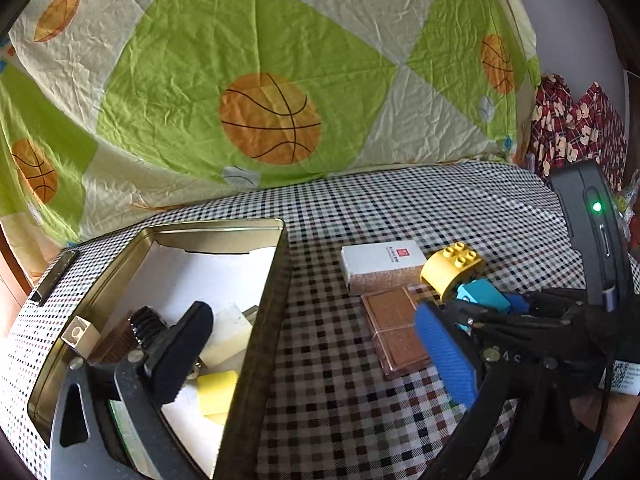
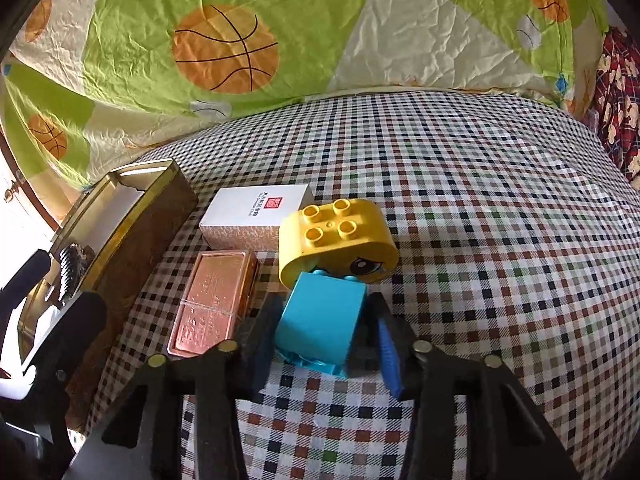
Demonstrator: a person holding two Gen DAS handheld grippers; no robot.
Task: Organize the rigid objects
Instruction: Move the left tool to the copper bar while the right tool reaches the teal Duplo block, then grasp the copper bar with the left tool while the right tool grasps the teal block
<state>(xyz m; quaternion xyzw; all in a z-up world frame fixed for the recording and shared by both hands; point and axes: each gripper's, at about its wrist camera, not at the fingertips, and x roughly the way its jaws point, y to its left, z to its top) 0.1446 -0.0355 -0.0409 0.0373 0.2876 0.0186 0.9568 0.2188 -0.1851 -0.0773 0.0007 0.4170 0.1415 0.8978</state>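
My right gripper (image 2: 320,320) is shut on a turquoise block (image 2: 320,320) that lies on the checked cloth, its studs against a yellow studded block (image 2: 340,238) with an eye printed on it. A white card box (image 2: 256,214) and a copper-coloured clear case (image 2: 214,300) lie just left of them. My left gripper (image 1: 312,354) is open, straddling the right wall of an open metal tin (image 1: 256,340); its black finger (image 1: 180,356) is inside the tin, its blue finger (image 1: 444,356) is over the copper case (image 1: 396,330). The tin holds a yellow piece (image 1: 216,394), a black ribbed part (image 1: 146,326) and pale pieces.
The checked cloth (image 2: 480,200) covers the surface, with a basketball-print sheet (image 1: 260,80) rising behind it. A small cream brick (image 1: 80,336) sits on the tin's left rim. Red patterned fabric (image 1: 576,128) lies at the far right.
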